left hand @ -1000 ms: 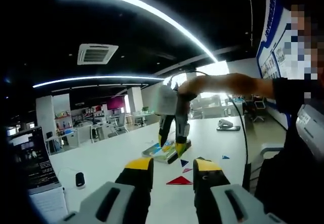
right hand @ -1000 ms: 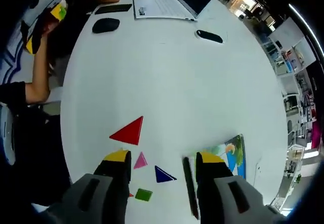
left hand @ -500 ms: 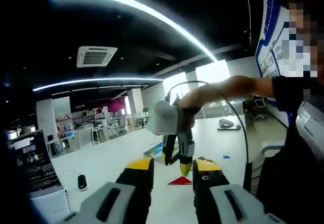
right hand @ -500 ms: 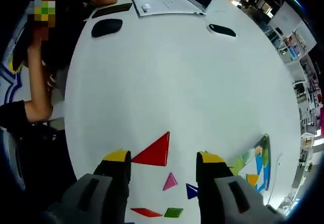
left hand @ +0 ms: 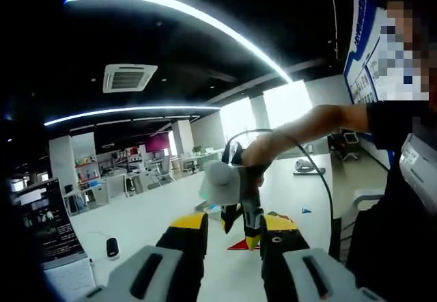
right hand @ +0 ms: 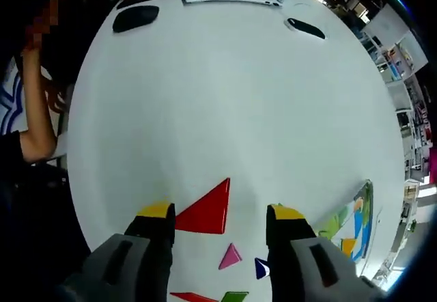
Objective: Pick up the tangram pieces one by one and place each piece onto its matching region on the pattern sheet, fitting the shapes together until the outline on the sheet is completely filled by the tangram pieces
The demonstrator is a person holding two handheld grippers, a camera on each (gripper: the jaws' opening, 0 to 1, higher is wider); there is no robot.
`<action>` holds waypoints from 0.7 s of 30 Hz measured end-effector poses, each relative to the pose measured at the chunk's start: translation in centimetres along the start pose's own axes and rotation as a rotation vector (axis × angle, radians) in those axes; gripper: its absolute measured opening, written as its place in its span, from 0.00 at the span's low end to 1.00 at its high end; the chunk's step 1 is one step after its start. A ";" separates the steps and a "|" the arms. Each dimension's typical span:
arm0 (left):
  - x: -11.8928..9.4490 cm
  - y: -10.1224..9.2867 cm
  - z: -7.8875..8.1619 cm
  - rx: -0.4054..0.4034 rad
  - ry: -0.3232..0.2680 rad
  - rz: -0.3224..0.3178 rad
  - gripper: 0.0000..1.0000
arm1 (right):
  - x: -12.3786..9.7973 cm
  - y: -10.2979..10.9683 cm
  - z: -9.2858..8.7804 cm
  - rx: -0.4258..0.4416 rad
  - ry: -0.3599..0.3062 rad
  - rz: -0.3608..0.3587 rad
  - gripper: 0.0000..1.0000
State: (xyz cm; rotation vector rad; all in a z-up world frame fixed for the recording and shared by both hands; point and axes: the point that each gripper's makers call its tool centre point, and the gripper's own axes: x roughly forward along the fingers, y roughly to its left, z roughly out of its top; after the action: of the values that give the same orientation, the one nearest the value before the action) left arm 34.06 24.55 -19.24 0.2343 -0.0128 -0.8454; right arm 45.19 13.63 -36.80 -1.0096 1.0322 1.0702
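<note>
One second back your right gripper [right hand: 217, 214] hung beside the pattern sheet [right hand: 355, 223]; now its spread, empty fingers bracket the red triangle [right hand: 207, 211], which lies flat on the table [right hand: 225, 97] well apart from that sheet. Your left gripper [left hand: 232, 223] hangs open and empty too, so I judge the pick is about to start.

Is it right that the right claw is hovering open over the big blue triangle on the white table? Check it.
Not quite. In the right gripper view the right claw does hover open above the white table, but the big triangle between its jaws is red, not blue. The blue piece is a small one nearer the camera.
</note>
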 end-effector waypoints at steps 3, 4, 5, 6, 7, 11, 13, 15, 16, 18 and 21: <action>0.0 -0.2 0.1 0.003 -0.003 -0.003 0.32 | 0.3 0.0 -0.4 0.000 0.009 0.008 0.54; 0.0 -0.2 0.1 0.004 -0.003 -0.003 0.32 | 0.3 0.0 -0.5 0.002 0.010 0.011 0.54; 0.1 -0.2 0.1 0.005 -0.002 -0.002 0.32 | 0.3 0.0 -0.6 -0.002 0.009 0.019 0.55; 0.1 -0.2 0.1 0.007 -0.001 -0.001 0.32 | 0.3 -0.1 -0.6 -0.003 0.001 0.024 0.55; 0.1 -0.2 0.1 0.011 -0.001 -0.001 0.32 | 0.3 -0.2 -0.7 -0.009 0.002 0.026 0.56; 0.1 -0.4 0.2 0.014 -0.004 -0.008 0.32 | 0.3 -1.0 -1.4 0.008 0.011 0.041 0.56; 0.2 -0.5 0.1 0.016 -0.002 -0.010 0.32 | 0.2 -1.5 -2.1 0.008 0.024 0.043 0.55; 0.2 -0.5 0.1 0.017 0.001 -0.011 0.32 | 0.2 -1.7 -2.5 0.014 0.032 0.048 0.55; 0.2 -0.5 0.1 0.018 0.002 -0.012 0.32 | 0.2 -1.8 -2.7 0.017 0.036 0.051 0.55; 0.3 -0.6 0.1 0.018 0.001 -0.013 0.32 | 0.2 -1.8 -2.4 -0.023 0.017 0.058 0.53; 0.3 -0.6 0.1 0.021 0.003 -0.015 0.32 | 0.3 -1.4 -2.1 -0.053 0.005 0.078 0.51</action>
State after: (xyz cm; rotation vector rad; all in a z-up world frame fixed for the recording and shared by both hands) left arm 33.78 23.90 -19.34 0.2555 -0.0172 -0.8601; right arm 46.26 11.45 -37.33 -1.0217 1.0593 1.1640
